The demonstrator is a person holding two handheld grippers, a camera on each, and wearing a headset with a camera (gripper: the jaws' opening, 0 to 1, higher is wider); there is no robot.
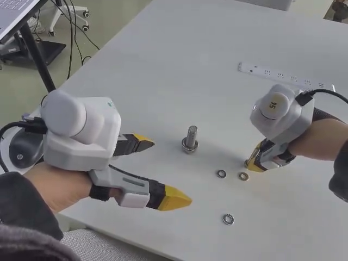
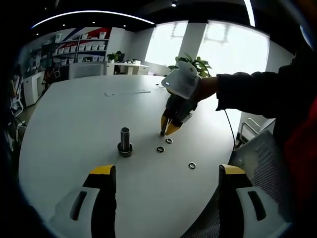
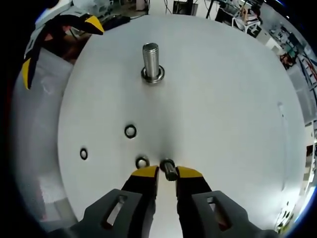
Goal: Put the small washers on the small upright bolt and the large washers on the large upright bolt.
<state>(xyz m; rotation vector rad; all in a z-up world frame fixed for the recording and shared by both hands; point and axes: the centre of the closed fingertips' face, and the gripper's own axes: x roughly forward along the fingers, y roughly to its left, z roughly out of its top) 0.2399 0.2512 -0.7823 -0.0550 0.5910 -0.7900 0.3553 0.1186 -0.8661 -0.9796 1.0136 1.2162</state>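
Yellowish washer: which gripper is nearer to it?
Right. The right gripper, shut on the small bolt, has its tips just beside the washer; the open left gripper is farther off, past a silver washer.

obstacles: large bolt (image 1: pixel 190 139) upright mid-table, washers (image 1: pixel 221 174) loose beside it | free: table (image 1: pixel 179 65) open beyond bolt

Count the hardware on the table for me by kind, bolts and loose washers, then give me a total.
Bolts: 2 (large bolt, small bolt)
Loose washers: 3 (left washer, right washer, near washer)
Total: 5
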